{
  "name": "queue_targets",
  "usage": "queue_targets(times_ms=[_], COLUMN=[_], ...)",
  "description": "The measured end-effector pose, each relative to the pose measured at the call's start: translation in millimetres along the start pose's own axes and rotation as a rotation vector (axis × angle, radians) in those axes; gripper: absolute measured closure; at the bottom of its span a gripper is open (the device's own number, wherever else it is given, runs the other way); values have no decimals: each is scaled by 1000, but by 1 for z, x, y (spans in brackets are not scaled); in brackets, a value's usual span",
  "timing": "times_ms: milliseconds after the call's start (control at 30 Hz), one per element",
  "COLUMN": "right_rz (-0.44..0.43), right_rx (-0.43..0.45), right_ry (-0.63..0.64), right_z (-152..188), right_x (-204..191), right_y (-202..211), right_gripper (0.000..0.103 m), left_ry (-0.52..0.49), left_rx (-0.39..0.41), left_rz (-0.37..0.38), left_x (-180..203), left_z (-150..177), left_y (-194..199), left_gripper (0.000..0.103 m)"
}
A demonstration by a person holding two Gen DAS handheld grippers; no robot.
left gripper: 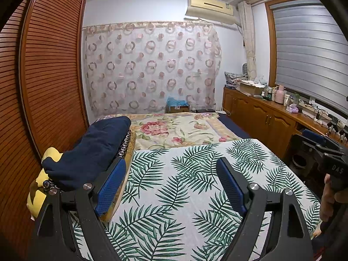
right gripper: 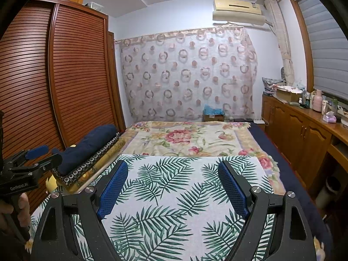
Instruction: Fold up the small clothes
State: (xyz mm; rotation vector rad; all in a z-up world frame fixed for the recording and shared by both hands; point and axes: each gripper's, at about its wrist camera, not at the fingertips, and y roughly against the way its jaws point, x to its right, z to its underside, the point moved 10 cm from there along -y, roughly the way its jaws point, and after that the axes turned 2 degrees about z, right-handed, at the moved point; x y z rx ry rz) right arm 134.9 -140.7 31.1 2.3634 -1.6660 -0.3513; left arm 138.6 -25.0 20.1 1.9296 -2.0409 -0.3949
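A stack of small clothes lies at the left on the bed: a navy garment (left gripper: 93,150) (right gripper: 87,145) on top, with a dark ring-patterned fabric (left gripper: 125,145) (right gripper: 95,158) and a yellow piece (left gripper: 50,154) beneath it. My left gripper (left gripper: 170,165) (right gripper: 46,154) hovers open just right of the stack, over a palm-leaf cloth (left gripper: 184,191) (right gripper: 174,187). Nothing is between its blue pads. My right gripper (right gripper: 173,166) (left gripper: 322,145) is also open and holds nothing, above the middle of the same cloth.
A floral blanket (left gripper: 174,128) covers the bed beyond the leaf cloth. Slatted wardrobe doors (left gripper: 50,82) stand close on the left. A wooden cabinet (left gripper: 267,117) with bottles and boxes runs along the right. A ring-patterned curtain (right gripper: 187,74) hangs at the back.
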Motion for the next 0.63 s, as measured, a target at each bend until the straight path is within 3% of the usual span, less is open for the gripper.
queue_targets(times_ms=[633], right_rz=[-1], right_rx=[0], right_ry=[2], right_z=[-1], right_x=[3], right_y=[3], right_gripper=[17], left_ry=[-1], left_rx=[-1], left_rz=[-1], left_x=[1], left_z=[-1], left_y=[1], left_gripper=[18])
